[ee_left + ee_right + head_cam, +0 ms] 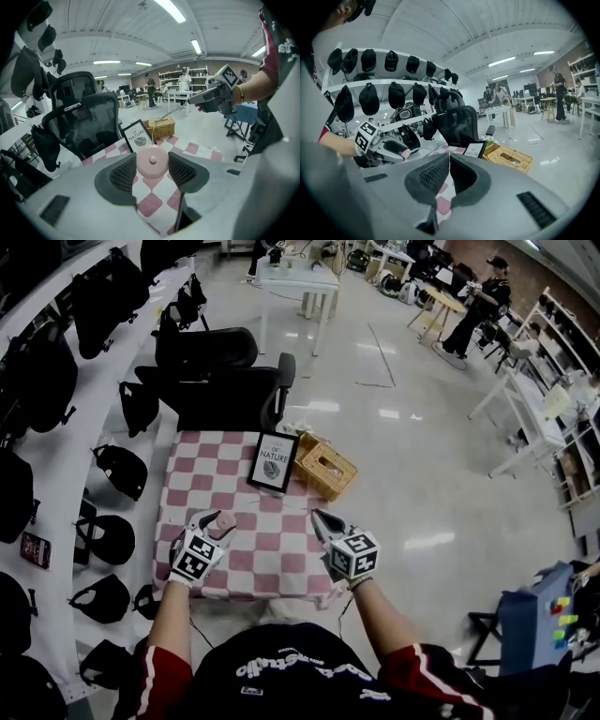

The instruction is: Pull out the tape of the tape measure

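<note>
We note the left gripper (212, 523) over the near-left part of the checked table (272, 554). Its jaws are clamped on either side of the round pink tape measure (152, 162), which sits between them over the cloth. The right gripper (321, 518) hovers over the table's near-right part, jaws pressed together with nothing between them. At the table's far edge a framed sign (274, 461) stands upright, with a wicker basket (324, 469) just beside it at the far-right corner.
</note>
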The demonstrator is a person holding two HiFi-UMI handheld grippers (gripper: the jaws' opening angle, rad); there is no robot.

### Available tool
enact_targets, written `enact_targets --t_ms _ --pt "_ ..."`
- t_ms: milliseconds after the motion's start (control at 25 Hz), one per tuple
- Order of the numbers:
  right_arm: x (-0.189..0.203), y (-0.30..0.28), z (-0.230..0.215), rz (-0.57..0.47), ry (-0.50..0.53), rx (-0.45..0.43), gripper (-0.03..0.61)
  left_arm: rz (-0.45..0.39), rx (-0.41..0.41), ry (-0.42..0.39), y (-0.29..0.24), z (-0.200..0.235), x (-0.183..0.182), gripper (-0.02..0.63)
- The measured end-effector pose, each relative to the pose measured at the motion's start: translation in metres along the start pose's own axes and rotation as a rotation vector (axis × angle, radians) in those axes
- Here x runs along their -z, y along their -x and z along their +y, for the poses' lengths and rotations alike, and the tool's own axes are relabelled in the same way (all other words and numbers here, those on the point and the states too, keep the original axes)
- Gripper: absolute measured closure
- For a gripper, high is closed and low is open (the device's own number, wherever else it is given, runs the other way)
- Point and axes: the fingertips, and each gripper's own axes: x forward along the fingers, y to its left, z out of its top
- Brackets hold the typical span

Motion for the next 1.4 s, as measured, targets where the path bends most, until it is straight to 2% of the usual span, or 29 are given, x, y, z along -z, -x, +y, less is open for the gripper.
enact_targets --t_ms 360,880,1200,1400 --pt "0.054 -0.030 -0.038 0.087 -0.066 0.033 0.571 0.083 -0.002 0.026 -0.049 0.008 0.031 0.399" --pt "0.125 -0.081 -0.054 0.230 -0.145 0.071 0.571 0.240 0.051 0.086 -0.109 0.016 0.097 0.399" --pt "0.155 -0.093 -0.065 0.297 -0.118 0.079 0.569 0.292 0.037 0.111 -0.132 0.022 0.122 0.399" --pt "0.160 -0.095 -0.069 0.305 -0.108 0.084 0.568 0.273 0.045 0.118 -0.140 0.017 0.121 0.399"
